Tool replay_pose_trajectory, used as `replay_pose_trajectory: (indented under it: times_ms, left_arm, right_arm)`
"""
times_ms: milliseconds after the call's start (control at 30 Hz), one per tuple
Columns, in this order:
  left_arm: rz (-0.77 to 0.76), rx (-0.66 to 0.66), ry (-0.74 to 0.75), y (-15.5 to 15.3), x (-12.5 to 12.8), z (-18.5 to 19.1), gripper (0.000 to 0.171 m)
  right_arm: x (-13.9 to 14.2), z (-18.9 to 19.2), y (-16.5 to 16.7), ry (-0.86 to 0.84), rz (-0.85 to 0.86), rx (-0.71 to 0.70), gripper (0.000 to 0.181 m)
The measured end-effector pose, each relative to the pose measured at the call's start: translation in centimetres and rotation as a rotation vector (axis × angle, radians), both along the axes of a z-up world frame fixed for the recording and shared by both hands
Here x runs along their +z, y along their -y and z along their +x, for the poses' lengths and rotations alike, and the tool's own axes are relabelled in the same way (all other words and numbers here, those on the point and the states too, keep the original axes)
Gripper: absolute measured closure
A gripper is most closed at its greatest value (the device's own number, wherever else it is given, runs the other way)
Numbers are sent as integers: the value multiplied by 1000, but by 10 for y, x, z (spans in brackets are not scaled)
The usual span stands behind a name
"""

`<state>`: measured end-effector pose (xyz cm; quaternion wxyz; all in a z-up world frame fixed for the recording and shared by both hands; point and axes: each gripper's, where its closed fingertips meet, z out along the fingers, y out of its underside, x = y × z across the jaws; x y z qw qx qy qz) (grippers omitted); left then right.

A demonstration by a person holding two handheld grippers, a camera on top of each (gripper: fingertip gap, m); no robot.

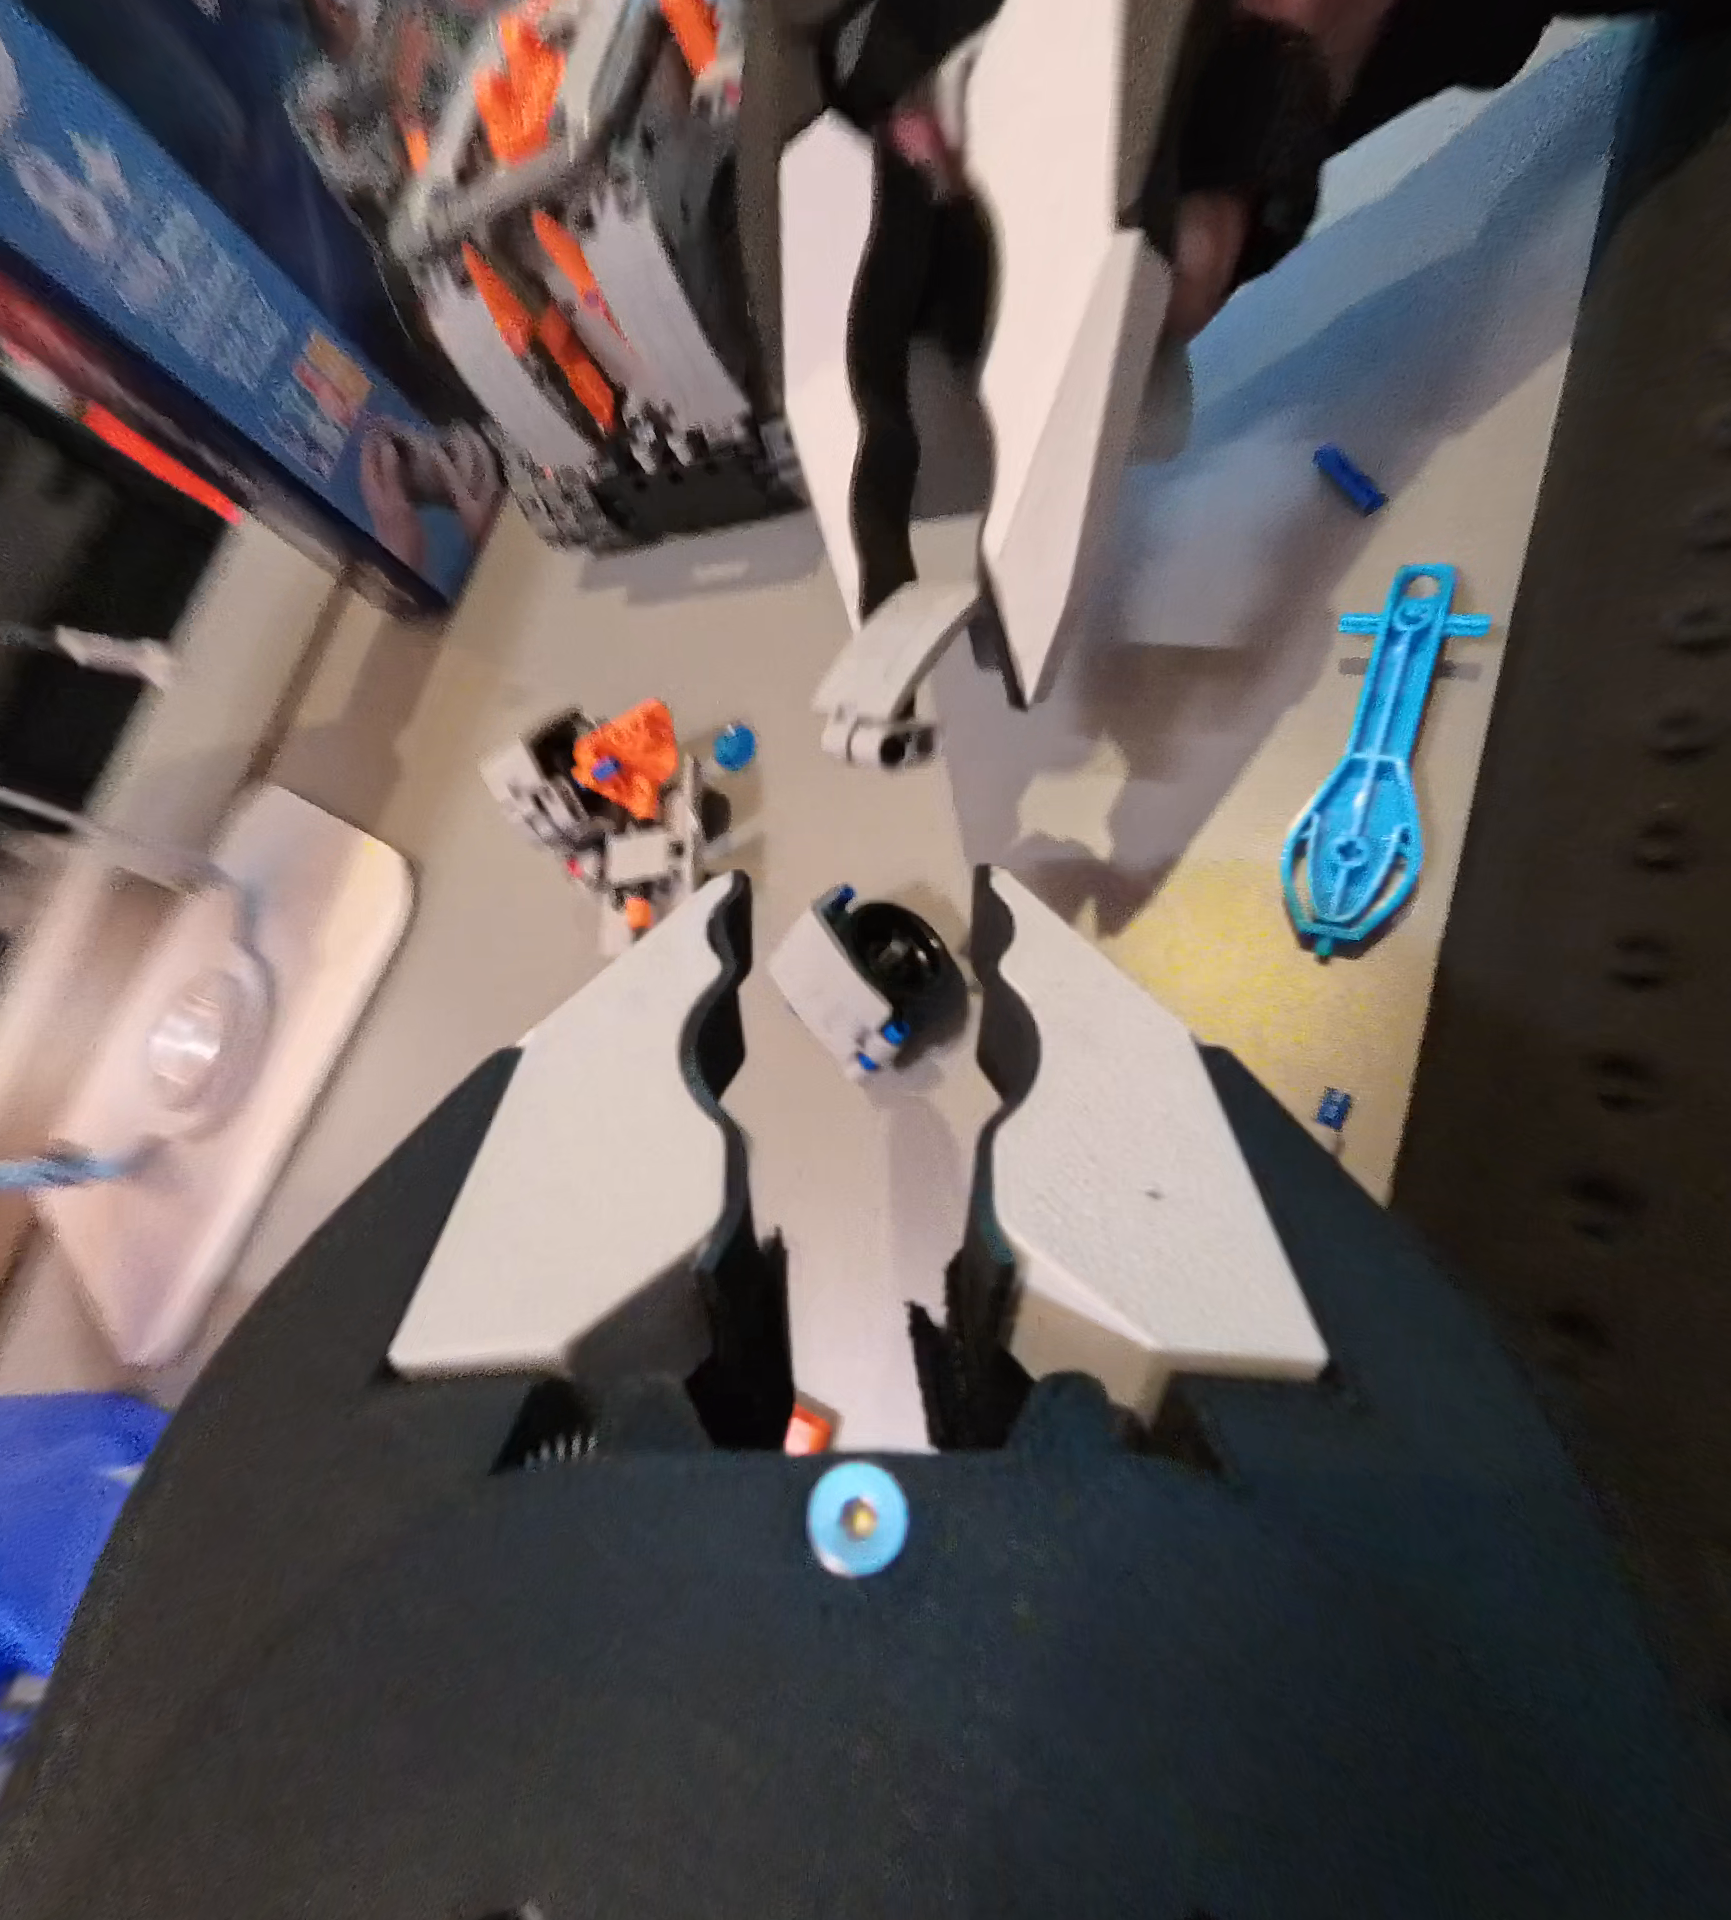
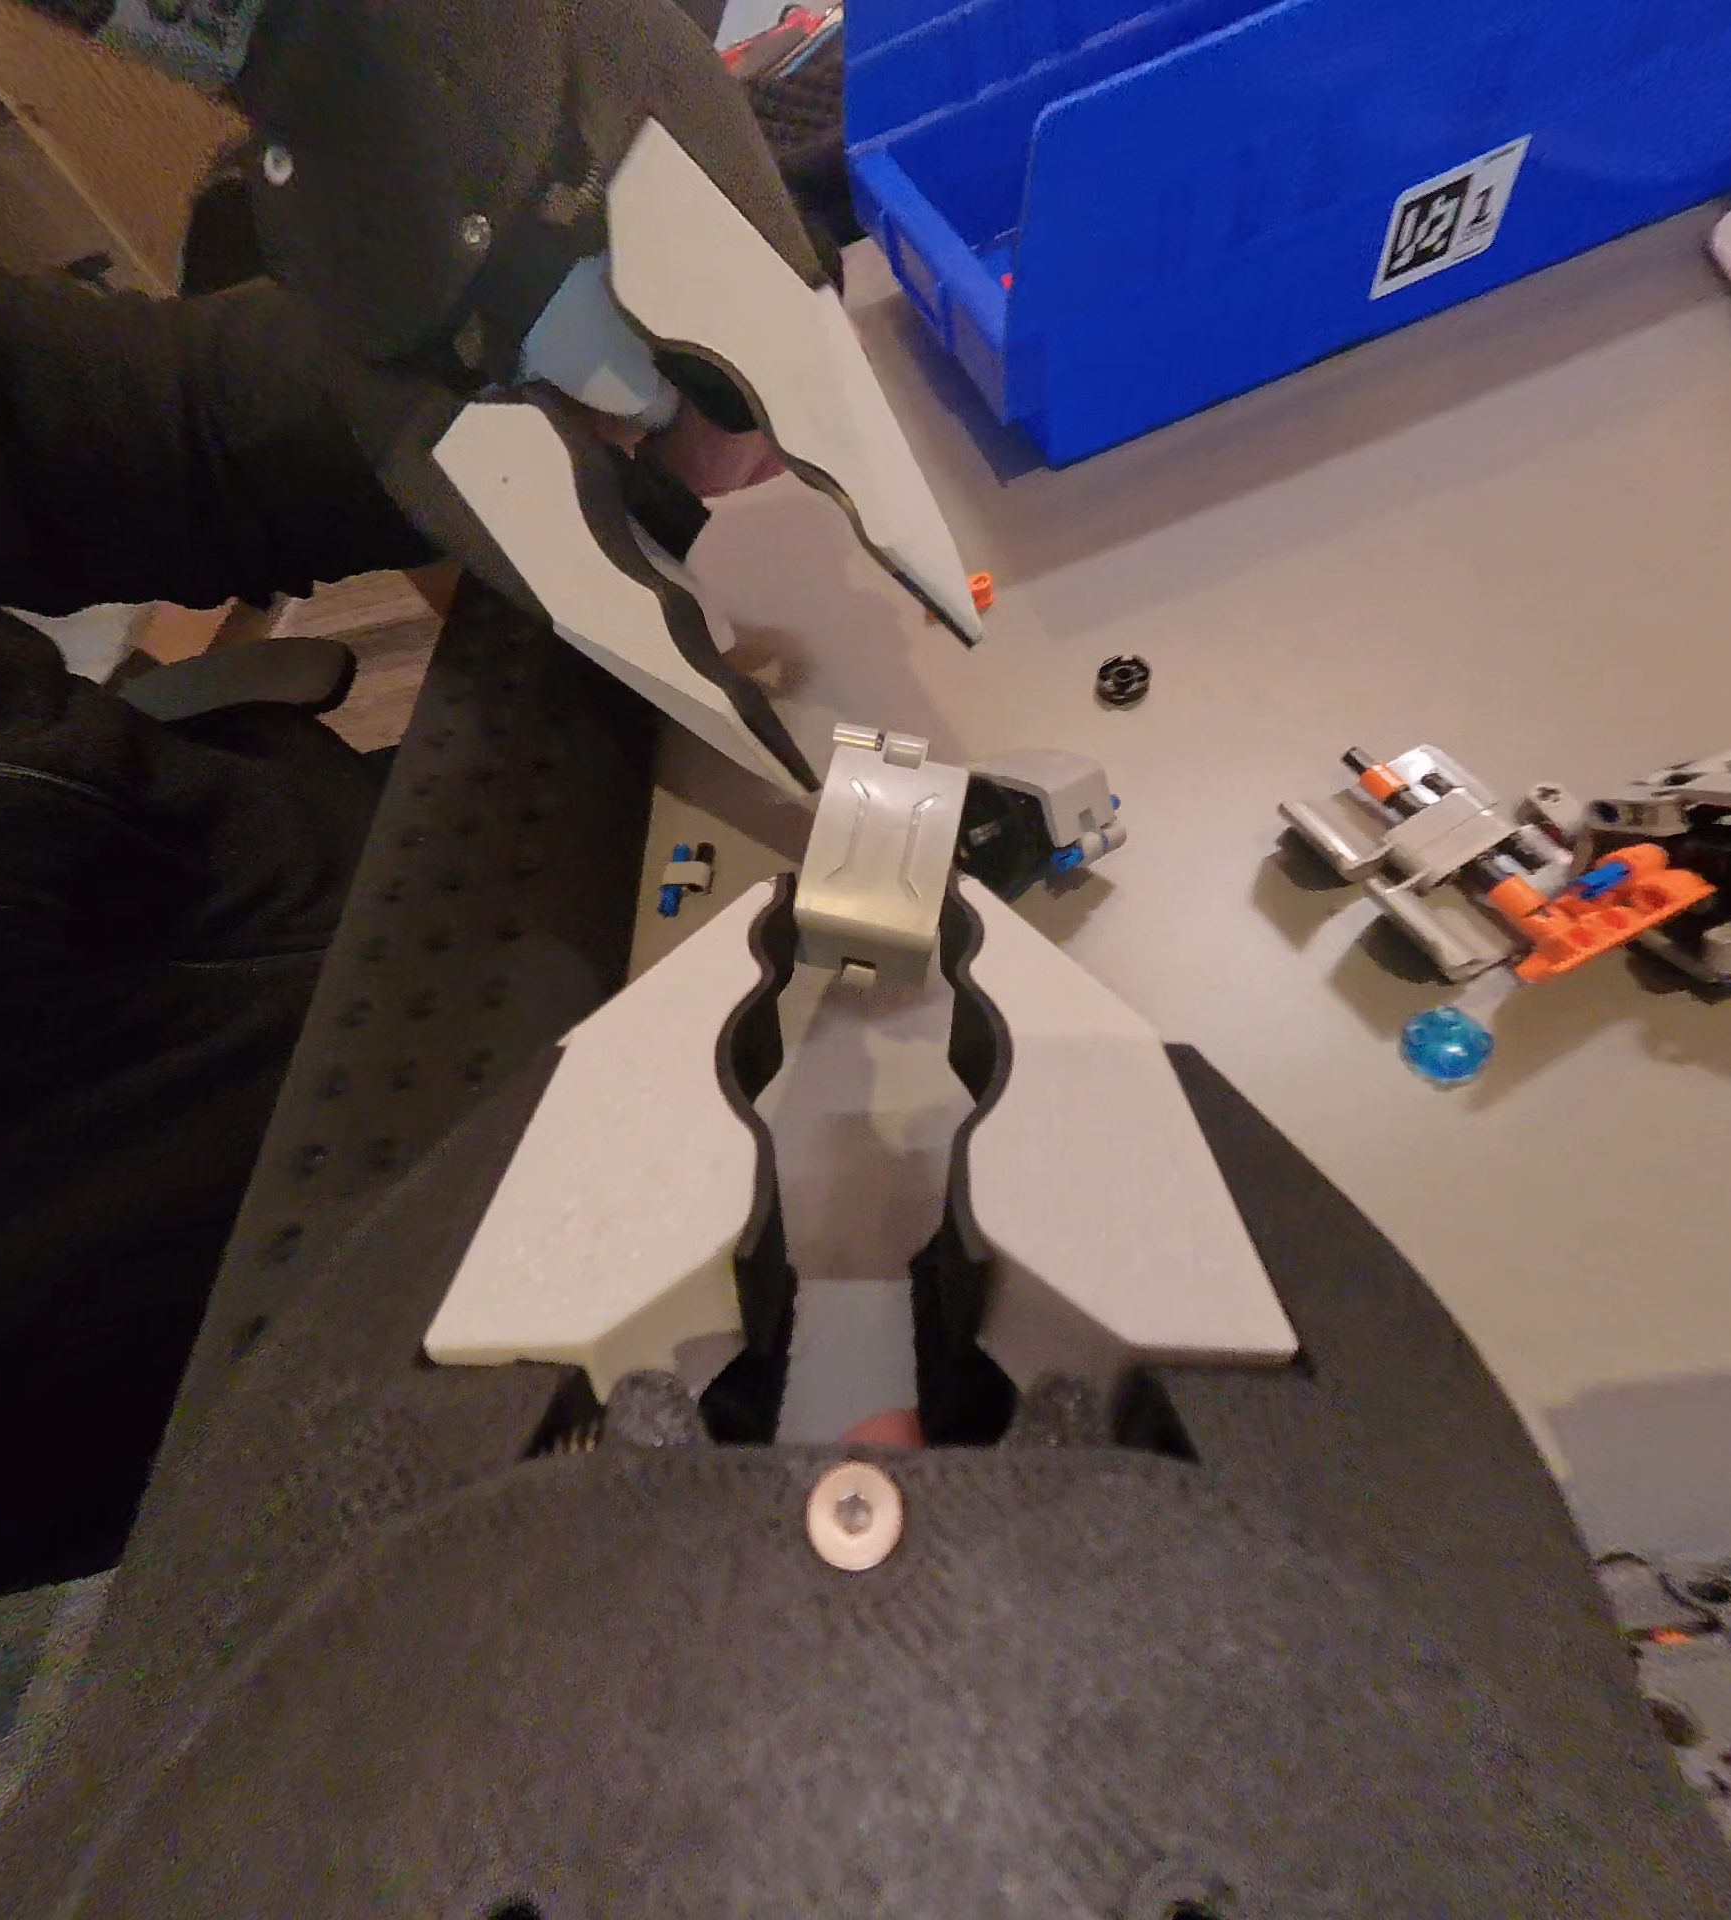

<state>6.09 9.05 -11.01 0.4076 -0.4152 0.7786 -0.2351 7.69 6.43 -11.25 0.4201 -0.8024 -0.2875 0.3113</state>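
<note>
a tan tabletop (image 2: 1360,644) strewn with toy brick parts. the right gripper (image 2: 866,914) clenches a curved grey panel (image 2: 882,862) just beside the wheel assembly (image 1: 866,982), which the released left gripper (image 1: 861,883) straddles.

The left wrist view looks steeply down, close over the flat grey tabletop (image 1: 487,644), along its own fingers toward a small grey-and-black wheel-arch brick assembly (image 1: 866,977) lying between their tips, and it is blurred. The right wrist view looks down and forward at the same assembly (image 2: 1032,821) from the opposite side, equally near. Both share that assembly, the grey-and-orange brick model (image 1: 612,800) (image 2: 1567,873) beside it and the round translucent blue stud (image 1: 733,747) (image 2: 1446,1046).
</note>
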Motion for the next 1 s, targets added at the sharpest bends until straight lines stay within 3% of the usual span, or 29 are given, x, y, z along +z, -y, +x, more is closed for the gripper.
replay_pose_trajectory:
  times_ms: [167,200,300,433,600,733,933,1000]
  left_arm:
    - [360,-67,48,18,-1,11,143]
    - [400,-81,41,21,-5,12,153]
    - [408,-60,37,21,-11,14,154]
    - [199,-45,16,22,-11,10,161]
    - [-303,-70,-10,33,-4,1,162]
    - [-657,-118,-8,38,11,-2,162]
    - [-856,-211,-56,53,15,-4,162]
    - [-885,-223,-77,57,13,-3,162]
  right_arm:
    - [-8,-13,8,-35,-78,55,156]
    - [-8,-15,9,-40,-82,65,156]
    - [-10,-15,10,-20,-85,61,155]
    - [1,-16,13,-38,-50,84,149]
    - [15,-11,14,-3,66,88,143]
    - [18,-15,13,137,230,92,147]
    - [37,-20,10,145,374,68,157]
    - [39,-24,12,166,410,79,172]
